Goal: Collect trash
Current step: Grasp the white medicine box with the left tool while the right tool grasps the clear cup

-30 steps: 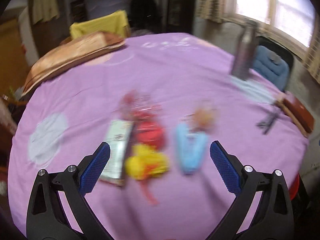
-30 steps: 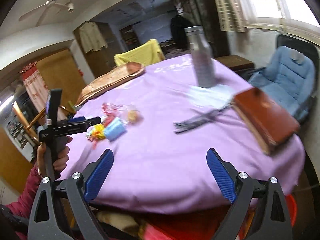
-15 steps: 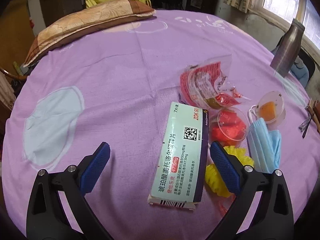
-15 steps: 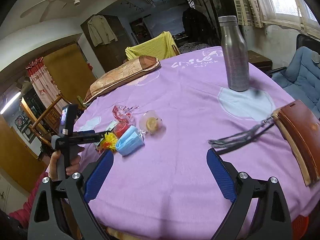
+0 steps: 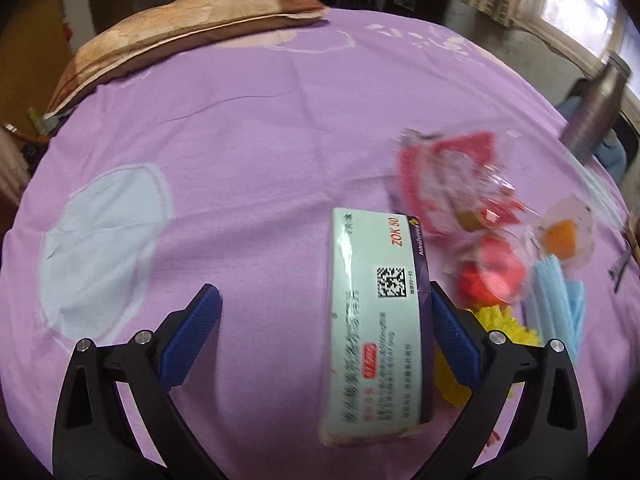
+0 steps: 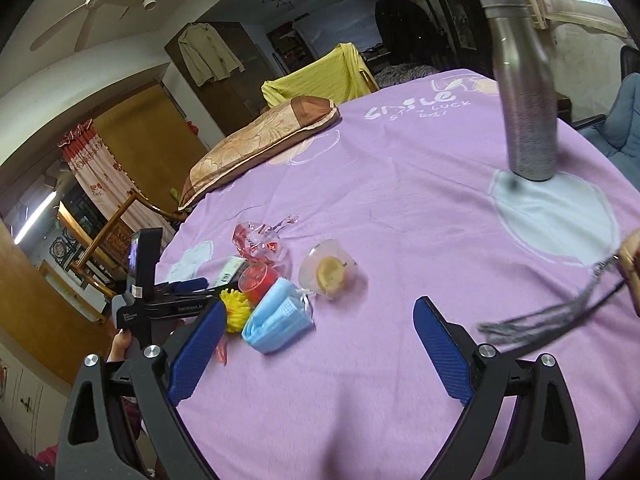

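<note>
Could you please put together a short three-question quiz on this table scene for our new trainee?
1. True or false: the left gripper is shut on the medicine box.
2. The yellow scrubber lies nearest to: A) the steel bottle, B) the blue face mask, C) the pillow.
3. What colour is the tablecloth?

Key: 1 false, its jaws are open around the box; 2 B; 3 purple.

On the purple-clothed table (image 6: 400, 208): one white cardboard medicine box (image 5: 376, 316), one red-printed clear plastic wrapper (image 5: 448, 184), two clear plastic cups (image 6: 330, 268), one folded blue face mask (image 6: 276, 320), one yellow ruffled scrap (image 6: 236, 308), one steel bottle (image 6: 524, 92), one brown patterned pillow (image 6: 260, 144).
</note>
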Available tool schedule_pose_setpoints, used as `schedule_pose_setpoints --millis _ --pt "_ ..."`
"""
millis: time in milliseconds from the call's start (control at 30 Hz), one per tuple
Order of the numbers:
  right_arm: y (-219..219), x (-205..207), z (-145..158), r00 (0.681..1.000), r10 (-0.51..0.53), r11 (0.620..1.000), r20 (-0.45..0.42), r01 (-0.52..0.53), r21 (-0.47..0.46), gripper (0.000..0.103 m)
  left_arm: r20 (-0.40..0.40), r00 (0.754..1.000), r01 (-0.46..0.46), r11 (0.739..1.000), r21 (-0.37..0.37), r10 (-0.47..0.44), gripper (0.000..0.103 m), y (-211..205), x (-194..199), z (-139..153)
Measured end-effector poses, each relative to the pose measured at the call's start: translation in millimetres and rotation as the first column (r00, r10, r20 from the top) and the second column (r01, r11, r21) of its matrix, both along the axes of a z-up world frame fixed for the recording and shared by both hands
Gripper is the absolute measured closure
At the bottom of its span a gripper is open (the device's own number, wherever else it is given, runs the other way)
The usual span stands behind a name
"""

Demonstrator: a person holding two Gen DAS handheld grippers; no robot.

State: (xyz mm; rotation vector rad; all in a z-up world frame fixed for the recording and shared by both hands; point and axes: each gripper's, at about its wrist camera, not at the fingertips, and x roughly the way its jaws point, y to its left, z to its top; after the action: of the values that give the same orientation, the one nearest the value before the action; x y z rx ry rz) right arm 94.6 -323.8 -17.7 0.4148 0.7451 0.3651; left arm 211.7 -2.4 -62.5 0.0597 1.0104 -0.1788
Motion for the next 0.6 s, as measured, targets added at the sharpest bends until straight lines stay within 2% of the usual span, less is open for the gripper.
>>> schedule_pose_setpoints --millis 133,233,367,500,600 --pt "6 14 -6 1.0 0.017 1.0 -0.017 -0.017 0.003 0.01 -0.021 0.996 -0.085 0.995 -0.046 0.084 0.007 27 6 1" --pt "12 25 -8 1.0 0.019 1.0 -0.017 -0.02 -0.021 0.01 -0.012 0.998 -0.064 0.994 -0.084 0.064 0.006 28 1 6" --pt "15 40 -10 1.0 0.019 1.0 -0.017 -0.019 -0.025 0.01 0.025 0.999 -0.023 0.999 -0.029 0.023 0.006 12 -6 9" --pt "19 48 -13 0.999 0.023 1.0 -0.022 -0.023 -0.018 0.01 -0.011 1.0 -0.009 1.0 -0.011 0.009 0.006 6 -4 -1" --pt "22 56 -16 0.999 0.027 0.999 -0.027 -0.028 -0.021 0.01 -0.007 1.0 -0.015 1.0 0.014 0.015 0.007 4 -4 -4"
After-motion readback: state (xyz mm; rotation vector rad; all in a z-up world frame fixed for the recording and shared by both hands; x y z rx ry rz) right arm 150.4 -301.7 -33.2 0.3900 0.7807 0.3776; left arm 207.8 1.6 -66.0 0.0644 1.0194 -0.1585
